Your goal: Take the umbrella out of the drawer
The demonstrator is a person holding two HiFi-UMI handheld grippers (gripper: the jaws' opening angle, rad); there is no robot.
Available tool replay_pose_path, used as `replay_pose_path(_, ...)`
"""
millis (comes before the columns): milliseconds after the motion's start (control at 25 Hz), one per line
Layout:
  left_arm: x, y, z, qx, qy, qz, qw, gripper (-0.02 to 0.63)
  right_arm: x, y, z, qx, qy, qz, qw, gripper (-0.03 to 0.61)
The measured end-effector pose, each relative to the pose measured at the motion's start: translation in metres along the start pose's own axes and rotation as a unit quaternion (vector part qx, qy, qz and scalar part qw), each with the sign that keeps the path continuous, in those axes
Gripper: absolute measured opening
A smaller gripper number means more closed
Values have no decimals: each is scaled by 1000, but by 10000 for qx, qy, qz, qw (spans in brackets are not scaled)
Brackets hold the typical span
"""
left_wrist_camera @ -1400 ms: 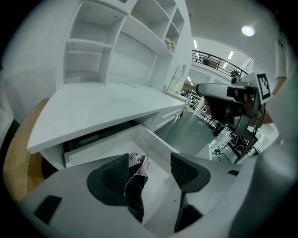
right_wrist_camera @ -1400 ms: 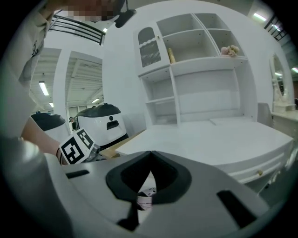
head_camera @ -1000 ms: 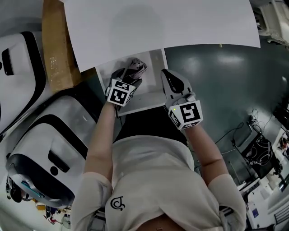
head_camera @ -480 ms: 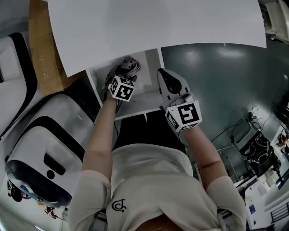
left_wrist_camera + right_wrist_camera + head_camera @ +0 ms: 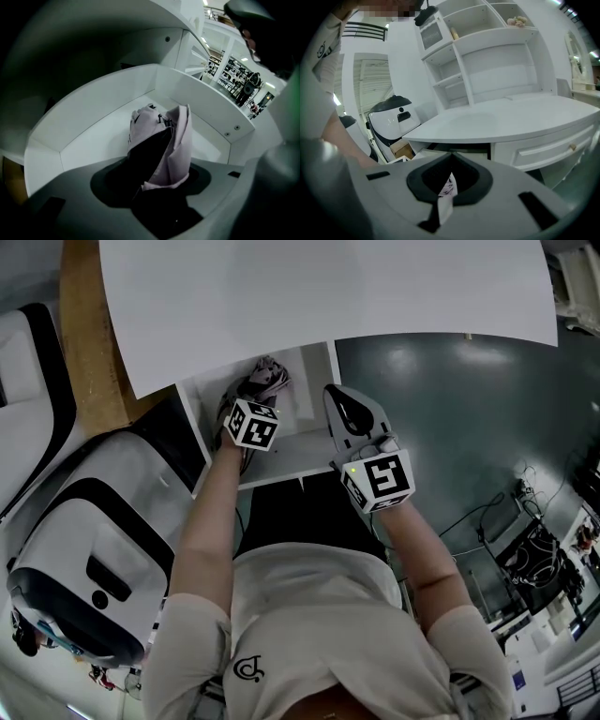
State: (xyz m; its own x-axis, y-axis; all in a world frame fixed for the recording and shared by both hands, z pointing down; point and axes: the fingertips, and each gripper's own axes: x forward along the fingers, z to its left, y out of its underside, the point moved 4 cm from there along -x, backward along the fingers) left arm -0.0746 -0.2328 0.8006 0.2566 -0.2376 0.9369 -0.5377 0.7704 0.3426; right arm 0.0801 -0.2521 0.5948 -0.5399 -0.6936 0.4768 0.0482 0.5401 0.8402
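Observation:
The folded umbrella point(image 5: 270, 379), pale lilac-grey with dark folds, lies in the open white drawer point(image 5: 281, 463) under the desk top point(image 5: 319, 296). My left gripper point(image 5: 244, 395) points steeply down into the drawer and its jaws are closing round the umbrella. In the left gripper view the umbrella point(image 5: 164, 150) runs out from between the dark jaws of the left gripper point(image 5: 159, 187), its fabric against both pads. My right gripper point(image 5: 342, 401) hovers over the drawer's right wall, jaws together. The right gripper point(image 5: 449, 187) shows only a thin slit with a white sliver in it.
White-and-black machines point(image 5: 84, 549) stand on the floor at the left, beside a brown board point(image 5: 89, 334). Cables point(image 5: 534, 549) lie on the dark floor at the right. A shut drawer with a knob point(image 5: 548, 150) and white shelving point(image 5: 487, 56) lie ahead of the right gripper.
My left gripper has sunk deeper into the drawer, down onto the umbrella. The right gripper has dropped a little beside the drawer's right wall.

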Motion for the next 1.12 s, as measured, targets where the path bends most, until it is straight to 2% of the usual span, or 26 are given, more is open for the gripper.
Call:
replay_pose_path(240,-5,-1,-1,7,200,235,9995,232,-8,-4,2,-39,-13,37,10000,6)
replay_pose_path(360,-17,-6,-10,148,263,167,9994,227,-16,-10,2,-47,-3,11,10000,6)
replay_pose_path(520,-44,-27,-20,382,175,-350,9985,224,-24,-21,2,-103,2,-66,9999,6)
replay_pose_path(760,-102,-58,-32,338,49,-1157,9927,224,-40,-45,10,-231,-45,-288,9993,6)
replay_pose_path(1120,-198,-100,-43,239,-189,-2209,9748,225,-68,-95,16,-610,-138,-666,9958,6)
